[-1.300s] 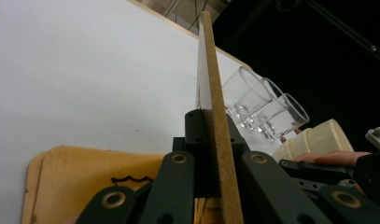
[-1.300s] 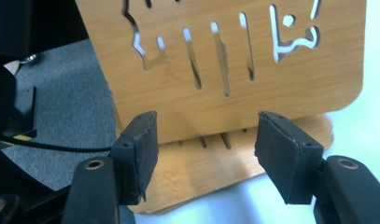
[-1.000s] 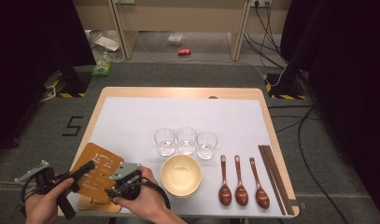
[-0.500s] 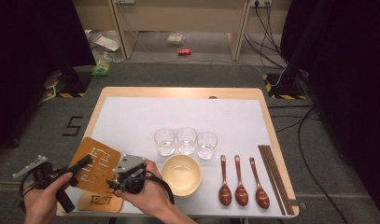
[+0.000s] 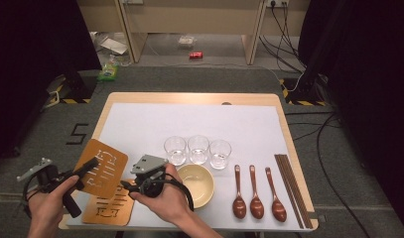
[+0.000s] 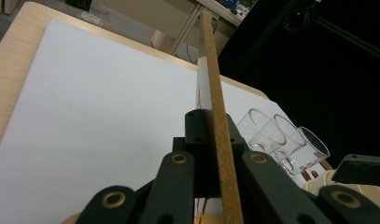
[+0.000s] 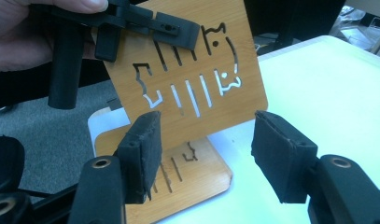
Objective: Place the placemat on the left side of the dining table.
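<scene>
The left tool (image 5: 88, 166) is clamped on the edge of a thin brown wooden placemat with a cut-out cat pattern (image 5: 101, 168), holding it tilted up off the bench (image 5: 199, 98) at the front-left corner. In the left gripper view the mat (image 6: 215, 116) runs edge-on between the closed jaws, a slim board with a grainy, fibrous edge.

Over on the right, the right tool (image 7: 204, 144) hangs wide open just in front of the lifted mat (image 7: 187, 70), padded black fingers (image 7: 143, 149) either side of its lower edge, gripping nothing. A second matching wooden mat (image 5: 109, 209) lies flat underneath on the white paper sheet (image 5: 189, 124).

What could go wrong? That grip is near one corner, so the stiff, smooth board could pivot or slip out and slap down on the mat below. If the right tool closes off-centre, the mat may twist between the two grips. And a swing toward the middle risks the cream ceramic bowl (image 5: 195, 184) and the three clear glass cups (image 5: 198, 150) just behind it: smooth, light, easily knocked. The three glossy dark wooden spoons (image 5: 255, 194) and dark chopsticks (image 5: 290, 189) lie well clear to the right.
</scene>
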{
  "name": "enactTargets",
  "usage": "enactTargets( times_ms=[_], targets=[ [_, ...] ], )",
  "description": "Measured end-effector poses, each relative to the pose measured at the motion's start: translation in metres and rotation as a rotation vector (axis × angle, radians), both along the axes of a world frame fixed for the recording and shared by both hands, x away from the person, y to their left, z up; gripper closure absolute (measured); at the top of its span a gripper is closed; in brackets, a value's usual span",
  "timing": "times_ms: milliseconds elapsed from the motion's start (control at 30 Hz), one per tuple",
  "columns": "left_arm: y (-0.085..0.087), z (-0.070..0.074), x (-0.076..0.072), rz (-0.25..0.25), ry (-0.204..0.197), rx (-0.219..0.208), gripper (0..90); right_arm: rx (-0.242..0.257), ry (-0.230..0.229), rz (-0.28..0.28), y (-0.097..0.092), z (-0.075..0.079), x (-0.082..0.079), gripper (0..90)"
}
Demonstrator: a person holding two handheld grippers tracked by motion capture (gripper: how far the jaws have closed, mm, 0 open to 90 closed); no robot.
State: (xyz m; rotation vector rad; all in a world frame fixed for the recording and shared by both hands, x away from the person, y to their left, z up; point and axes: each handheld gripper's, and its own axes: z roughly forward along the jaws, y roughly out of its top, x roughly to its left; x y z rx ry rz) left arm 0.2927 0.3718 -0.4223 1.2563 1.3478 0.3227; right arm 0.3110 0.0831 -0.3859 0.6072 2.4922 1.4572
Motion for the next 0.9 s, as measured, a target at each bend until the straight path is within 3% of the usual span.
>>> enactTargets(
  times_ms=[900],
  targets=[
    [-0.007, 0.005, 0.035, 0.019, 0.002, 0.027, 86.0, 0.066, -0.025, -0.139, -0.056, 0.019, 0.020, 43.3]
  ],
)
